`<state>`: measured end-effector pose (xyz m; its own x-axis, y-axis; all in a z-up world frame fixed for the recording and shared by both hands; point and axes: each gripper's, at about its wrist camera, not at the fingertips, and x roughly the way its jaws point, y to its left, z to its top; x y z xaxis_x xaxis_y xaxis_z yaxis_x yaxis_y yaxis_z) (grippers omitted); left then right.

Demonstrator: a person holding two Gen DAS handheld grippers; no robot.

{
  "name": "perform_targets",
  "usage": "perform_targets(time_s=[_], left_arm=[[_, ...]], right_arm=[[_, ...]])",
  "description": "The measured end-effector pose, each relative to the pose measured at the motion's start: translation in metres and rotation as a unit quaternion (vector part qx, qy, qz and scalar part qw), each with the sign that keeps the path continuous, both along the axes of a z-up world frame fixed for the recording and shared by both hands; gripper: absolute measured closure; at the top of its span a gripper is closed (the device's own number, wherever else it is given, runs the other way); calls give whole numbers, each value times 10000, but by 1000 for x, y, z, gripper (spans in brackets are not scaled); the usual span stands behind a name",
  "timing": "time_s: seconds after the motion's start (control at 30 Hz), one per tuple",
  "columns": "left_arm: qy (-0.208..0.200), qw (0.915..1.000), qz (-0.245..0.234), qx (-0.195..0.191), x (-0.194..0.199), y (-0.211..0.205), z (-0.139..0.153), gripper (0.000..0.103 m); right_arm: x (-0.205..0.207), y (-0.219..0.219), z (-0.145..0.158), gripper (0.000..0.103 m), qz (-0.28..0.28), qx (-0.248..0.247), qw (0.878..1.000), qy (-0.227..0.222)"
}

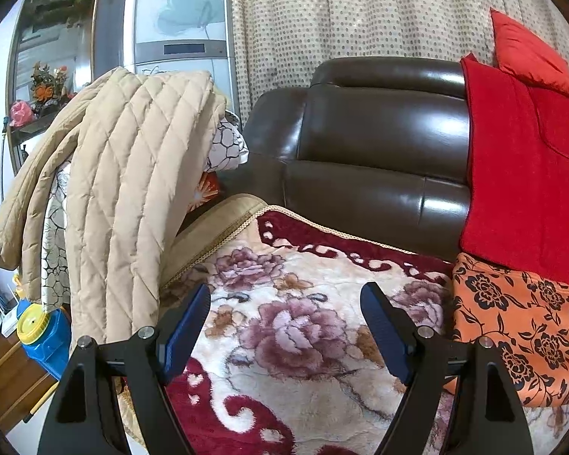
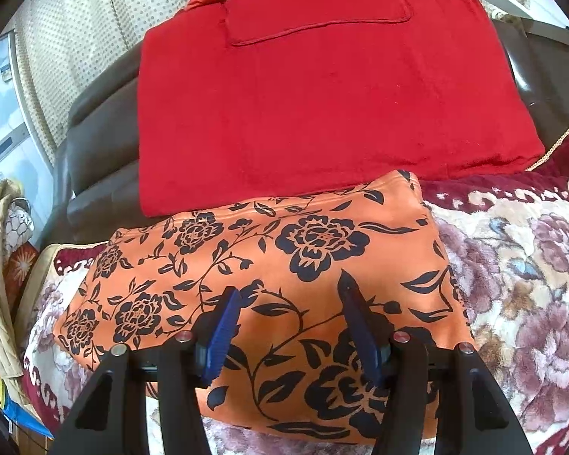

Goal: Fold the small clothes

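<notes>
1. On the sofa seat, atop the floral plush blanket (image 2: pixel 531 265): orange garment (image 2: pixel 269 265) with black flower print, lying as a flat, roughly rectangular bundle. It appears already folded at least once, though its layers cannot be counted from these views. Its far edge meets the red garment (image 2: pixel 322 94), which is draped down the brown leather sofa back (image 1: pixel 379 151).

2. Handling, orange garment: judged light, thin and limp. It will sag and slide when lifted from one point. The smooth cloth could slip on the plush pile beneath, so a single pull may drag the whole bundle rather than turn one layer.

3. Where to take hold: the corners or the near hem, pinching all layers at once. A two-point hold, one corner per tool, should keep the edge straight for the fold.

4. Right tongs (image 2: pixel 290 299): moderately open, blue pads hovering over the near middle of the orange garment. No cloth between the pads; nothing held.

5. Left tongs (image 1: pixel 288 303): wide open and empty, over bare blanket just beside the orange garment's left edge.

6. Red garment: heavier, towel-like nap, with a stitched pocket (image 2: pixel 315 11) showing. Judged stiffer and less prone to slipping.

7. Also present, not task items: beige quilted coat (image 1: pixel 125 189) over the sofa arm, red cushion (image 1: pixel 527 49), dotted curtain (image 1: pixel 360 11).

8. Risk: pinching the plush blanket together with the hem.
</notes>
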<state>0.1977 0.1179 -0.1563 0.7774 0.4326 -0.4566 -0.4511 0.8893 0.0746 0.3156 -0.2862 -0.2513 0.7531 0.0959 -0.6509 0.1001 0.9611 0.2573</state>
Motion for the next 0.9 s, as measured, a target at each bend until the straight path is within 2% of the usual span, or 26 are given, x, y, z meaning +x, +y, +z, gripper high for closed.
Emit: perform_targets(time_s=[0.47, 0.67, 0.73, 0.8, 0.9], left_arm=[[-53, 9998, 199, 47, -5, 10, 2, 21], [-20, 9999, 124, 23, 0, 3, 1, 21], [58, 9999, -62, -57, 7, -5, -4, 18], [334, 9982, -456, -178, 21, -22, -16, 18], [663, 9906, -1155, -296, 41, -57, -34, 18]], right_arm=[[0, -1, -1, 42, -6, 64, 10000, -4], [-1, -3, 1, 42, -25, 66, 10000, -41], [-4, -7, 3, 42, -65, 64, 9999, -59], [-5, -13, 2, 42, -134, 72, 9999, -49], [-8, -29, 0, 42, -307, 217, 9993, -14]])
